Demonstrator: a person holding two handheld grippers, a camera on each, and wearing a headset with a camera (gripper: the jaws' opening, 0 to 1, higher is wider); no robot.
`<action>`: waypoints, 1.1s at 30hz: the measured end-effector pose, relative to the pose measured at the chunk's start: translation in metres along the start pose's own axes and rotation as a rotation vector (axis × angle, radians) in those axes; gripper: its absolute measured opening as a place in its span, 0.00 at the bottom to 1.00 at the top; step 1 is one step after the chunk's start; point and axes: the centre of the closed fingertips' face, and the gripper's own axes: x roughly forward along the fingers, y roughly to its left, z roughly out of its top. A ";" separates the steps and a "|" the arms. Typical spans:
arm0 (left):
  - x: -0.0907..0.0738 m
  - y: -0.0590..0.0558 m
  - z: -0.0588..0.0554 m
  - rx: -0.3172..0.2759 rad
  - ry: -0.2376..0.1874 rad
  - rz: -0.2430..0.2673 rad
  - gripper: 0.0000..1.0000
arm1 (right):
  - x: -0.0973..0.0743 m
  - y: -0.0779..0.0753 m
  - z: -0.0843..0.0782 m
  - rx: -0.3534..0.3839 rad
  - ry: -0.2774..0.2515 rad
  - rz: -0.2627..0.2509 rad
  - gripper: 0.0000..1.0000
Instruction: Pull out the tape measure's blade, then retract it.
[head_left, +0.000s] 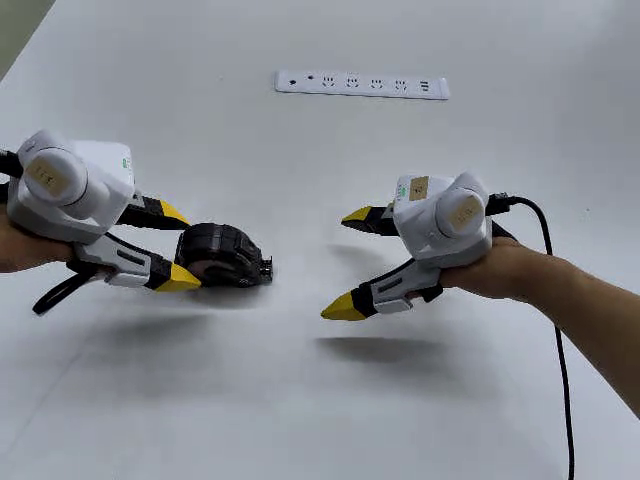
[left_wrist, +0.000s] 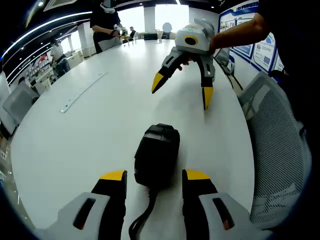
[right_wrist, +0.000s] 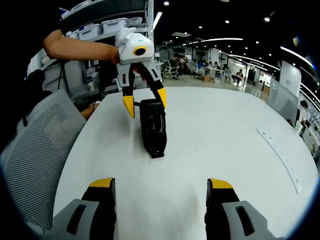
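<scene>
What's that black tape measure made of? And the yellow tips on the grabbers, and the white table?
The tape measure looks like hard black plastic, maybe with a rubbery grip: it is matte, with a ridged rim. The yellow tips look like plastic or rubber; their even matte colour doesn't settle which. The table seems to be smooth white laminate, with a soft sheen.

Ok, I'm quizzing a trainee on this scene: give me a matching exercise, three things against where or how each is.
1. black round plastic tape measure
2. long white plastic power strip
3. right hand-held gripper, white with yellow tips

A. open, nothing between its jaws
B. far across the white table
C. between the jaws of the left hand-held gripper

Pairs: 1-C, 2-B, 3-A.
</scene>
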 end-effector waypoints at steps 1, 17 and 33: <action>0.000 0.000 0.000 0.012 0.005 -0.006 0.38 | 0.002 0.000 0.002 -0.014 -0.001 0.008 0.72; 0.009 0.003 -0.002 0.079 0.043 -0.053 0.26 | 0.027 -0.001 0.016 -0.107 0.007 0.062 0.43; 0.010 0.001 -0.001 0.095 0.029 -0.056 0.24 | 0.051 0.006 0.017 -0.194 0.054 0.118 0.30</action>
